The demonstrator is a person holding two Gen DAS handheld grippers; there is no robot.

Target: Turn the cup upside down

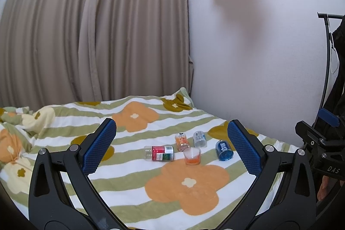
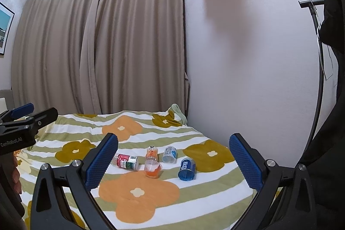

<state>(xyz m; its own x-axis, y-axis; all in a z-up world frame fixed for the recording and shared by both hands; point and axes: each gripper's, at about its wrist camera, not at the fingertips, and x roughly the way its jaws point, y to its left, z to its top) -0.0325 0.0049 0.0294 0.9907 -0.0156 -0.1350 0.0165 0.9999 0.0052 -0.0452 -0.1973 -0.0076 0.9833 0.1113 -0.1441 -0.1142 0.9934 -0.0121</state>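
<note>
Both tools hang above the near edge of the bed [image 1: 64, 128], each with its blue pads spread wide and nothing between them: the left tool [image 1: 172, 143] and the right tool [image 2: 173, 156] are well short of the things on the blanket.

From left to right across the middle of the bed lie a red-labelled bottle [image 1: 160, 153] on its side, a small orange bottle [image 1: 182, 141], the cup [image 1: 192, 156], a pale can [image 1: 200, 139] and a blue can [image 1: 224, 150], also tipped over. The cup stands upright, mouth up, with orange at its bottom, just in front of the orange bottle and closest to the near edge.

I'd say the grasp is the step at hand. Coming in low and level, pads either side of the cup's wall near mid-height, would leave room to roll the wrist over. The blanket is soft, so the cup may tip if nudged, and the neighbours are close on both sides.
</note>
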